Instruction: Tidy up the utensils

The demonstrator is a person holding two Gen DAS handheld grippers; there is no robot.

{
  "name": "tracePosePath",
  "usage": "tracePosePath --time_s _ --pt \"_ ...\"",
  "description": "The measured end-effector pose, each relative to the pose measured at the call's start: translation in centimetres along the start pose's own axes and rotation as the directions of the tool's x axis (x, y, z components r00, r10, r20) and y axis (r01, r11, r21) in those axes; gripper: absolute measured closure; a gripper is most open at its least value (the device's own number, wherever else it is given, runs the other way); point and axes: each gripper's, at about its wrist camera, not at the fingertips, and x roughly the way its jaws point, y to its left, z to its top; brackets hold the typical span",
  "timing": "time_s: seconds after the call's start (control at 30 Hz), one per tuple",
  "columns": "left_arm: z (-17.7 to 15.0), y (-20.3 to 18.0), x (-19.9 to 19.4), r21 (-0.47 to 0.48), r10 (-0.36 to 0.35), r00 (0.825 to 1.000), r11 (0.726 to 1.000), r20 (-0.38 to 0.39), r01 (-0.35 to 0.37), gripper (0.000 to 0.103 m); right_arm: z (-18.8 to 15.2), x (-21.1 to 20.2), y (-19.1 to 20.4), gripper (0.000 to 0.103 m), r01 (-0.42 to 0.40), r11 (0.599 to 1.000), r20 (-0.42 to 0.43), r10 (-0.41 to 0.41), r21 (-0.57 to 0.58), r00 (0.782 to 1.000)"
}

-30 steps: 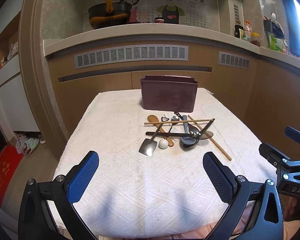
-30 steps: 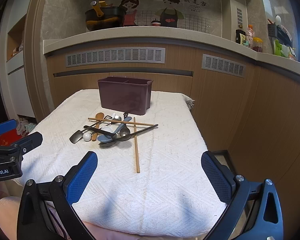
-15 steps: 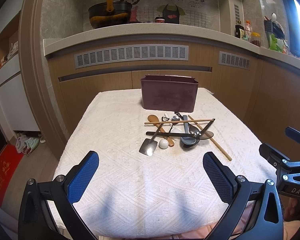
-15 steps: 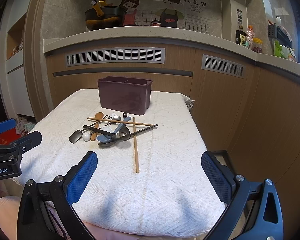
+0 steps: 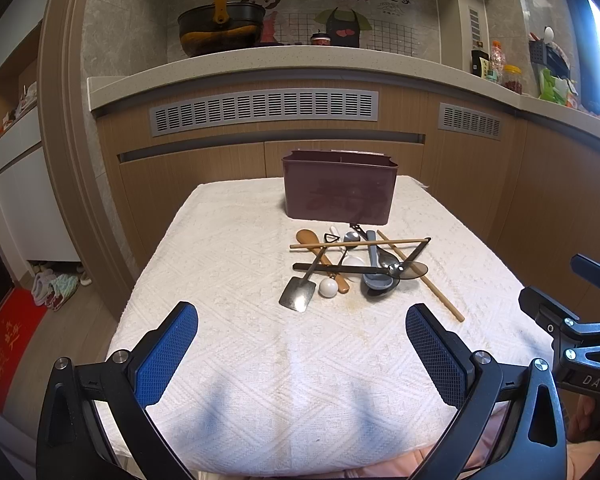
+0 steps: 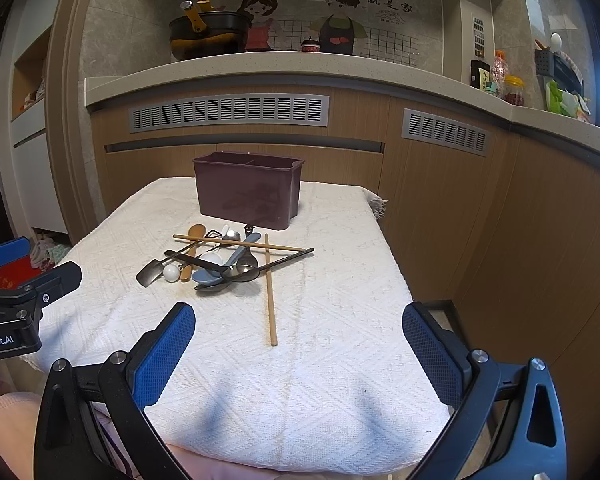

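Observation:
A pile of utensils [image 5: 354, 266] lies mid-table: wooden chopsticks [image 5: 358, 243], a wooden spoon, a blue-grey spoon [image 5: 374, 276], a small metal spatula [image 5: 299, 295], black chopsticks and a white round-ended piece. The pile also shows in the right wrist view [image 6: 220, 258], with one chopstick [image 6: 270, 296] lying apart. A dark maroon utensil holder [image 5: 339, 187] [image 6: 247, 190] stands behind the pile, with two compartments. My left gripper [image 5: 302, 354] is open and empty, near the table's front edge. My right gripper [image 6: 298, 354] is open and empty, at the front right.
The table is covered with a white textured cloth [image 5: 236, 248]. Wooden cabinets [image 6: 440, 208] stand behind and to the right, close to the table. A counter above holds a black wok [image 5: 220, 34] and jars. The right gripper shows at the left view's edge [image 5: 576, 328].

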Motion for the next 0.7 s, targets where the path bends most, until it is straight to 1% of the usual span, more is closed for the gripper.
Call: tracePosePath --time_s 0.27,0.4,0.53,0.6,0.7 --pt "-0.1 0.2 0.0 -0.001 0.001 1.000 1.000 -0.001 -0.001 0.000 0.0 0.0 -0.1 0.000 -0.001 1.000 0.001 0.001 -0.011 1.000" --pt "0.0 0.2 0.2 -0.002 -0.013 1.000 1.000 -0.012 0.013 0.000 0.3 0.1 -0.4 0.000 0.007 0.999 0.009 -0.006 -0.033 1.000" --pt "0.6 0.8 1.7 -0.012 -0.051 0.998 0.999 -0.046 0.050 0.000 1.6 0.6 -0.3 0.000 0.031 0.997 0.031 -0.029 -0.064 0.999" --pt "1.0 1.2 2.8 -0.023 -0.056 0.996 0.998 -0.062 0.055 0.000 2.6 1.2 -0.3 0.000 0.042 0.996 0.041 -0.039 -0.080 0.998" --pt "2.0 1.8 4.1 -0.029 -0.055 0.997 0.998 -0.062 0.053 0.000 3.9 2.7 0.1 0.000 0.057 0.992 0.041 -0.053 -0.116 0.998"
